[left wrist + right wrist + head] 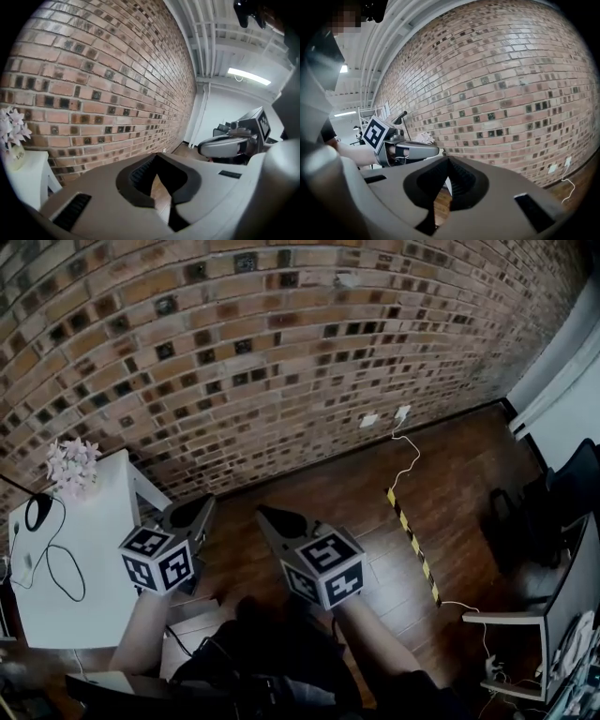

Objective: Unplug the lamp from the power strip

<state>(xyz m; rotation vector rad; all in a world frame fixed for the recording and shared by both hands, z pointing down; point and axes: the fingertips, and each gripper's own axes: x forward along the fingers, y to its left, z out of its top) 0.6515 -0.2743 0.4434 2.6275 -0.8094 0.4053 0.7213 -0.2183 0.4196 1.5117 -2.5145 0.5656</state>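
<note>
On the white table (89, 521) at the left, a black lamp (37, 512) stands near the edge, and its thin black cord (58, 568) loops across the top. Whether the small white thing (21, 563) by the cord is a power strip I cannot tell. My left gripper (208, 502) (159, 157) hovers beside the table's right edge, jaws shut and empty. Just to its right, my right gripper (262, 512) (448, 159) is over the wooden floor, jaws together with nothing in them. Both point toward the brick wall.
A pot of pale flowers (73, 465) stands at the table's back corner. The brick wall (281, 352) carries white sockets (370, 418) with a white cable (410, 460) trailing to the floor. A yellow-black strip (412, 545) crosses the floor. A desk (562, 615) and chair (562, 502) stand at right.
</note>
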